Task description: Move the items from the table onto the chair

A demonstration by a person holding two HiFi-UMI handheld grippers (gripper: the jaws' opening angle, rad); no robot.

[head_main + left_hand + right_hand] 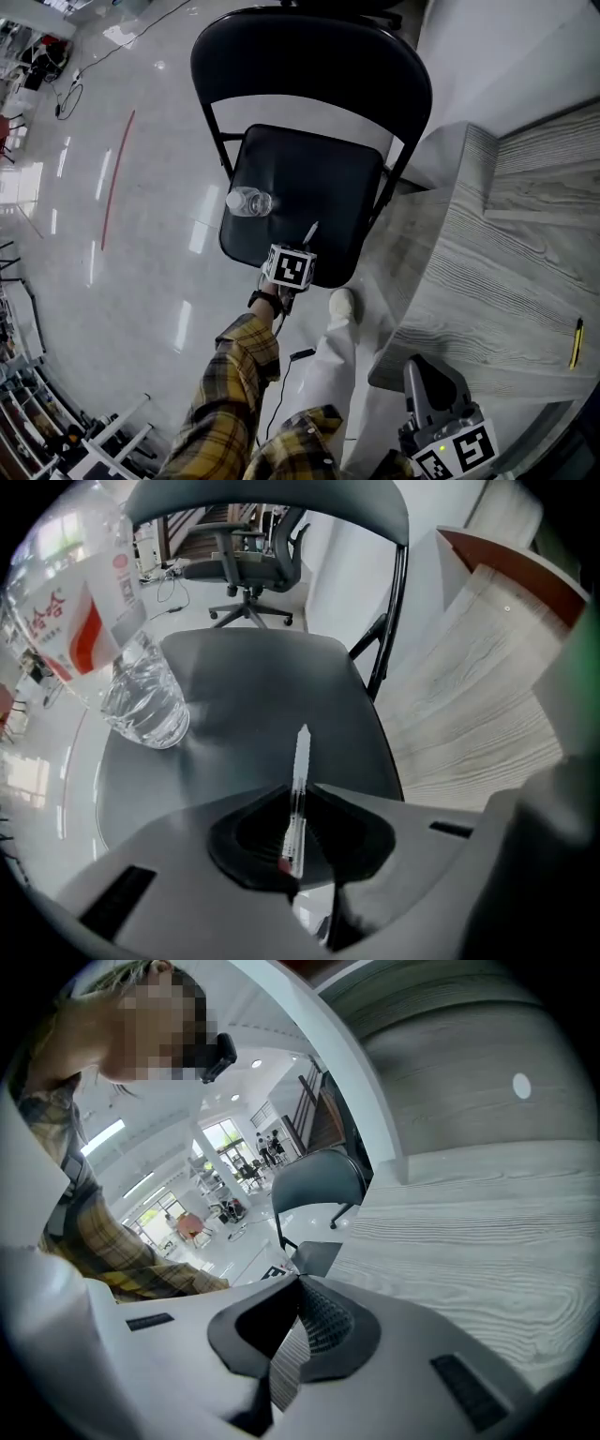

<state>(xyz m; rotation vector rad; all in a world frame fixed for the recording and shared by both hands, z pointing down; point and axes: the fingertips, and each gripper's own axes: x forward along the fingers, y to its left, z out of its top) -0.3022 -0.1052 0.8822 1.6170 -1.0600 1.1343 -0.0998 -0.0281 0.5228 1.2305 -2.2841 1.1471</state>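
Left claw: we had the left gripper [295, 841] over the front part of the chair [319, 178] seat, aimed steeply down, its jaws narrow and pinched on a slim clear pen [300, 780].
Pen's axis: it ran straight out along the line of the jaws, pale tip forward past the fingertips, a small red part back at the pads.
Pen to seat: in the head view the pen [310, 232] sat above the seat's near edge, tip toward the dark surface; we could not tell whether it touched.
Bottle: a clear water bottle [141, 700] was already on the seat, seemingly upright, to the left of the pen and apart from it.
Right claw: the right gripper [298, 1326] had its jaws pressed together on nothing, held low by the near edge of the table [487, 281].
Left on the table: a thin yellow pencil-like item [576, 342] lay at the far right, nearer our right hand.
What the next move turned on: we judged that bare seat lay under and right of the tip, so the pen wanted laying flat there, clear of the bottle and of the front edge.
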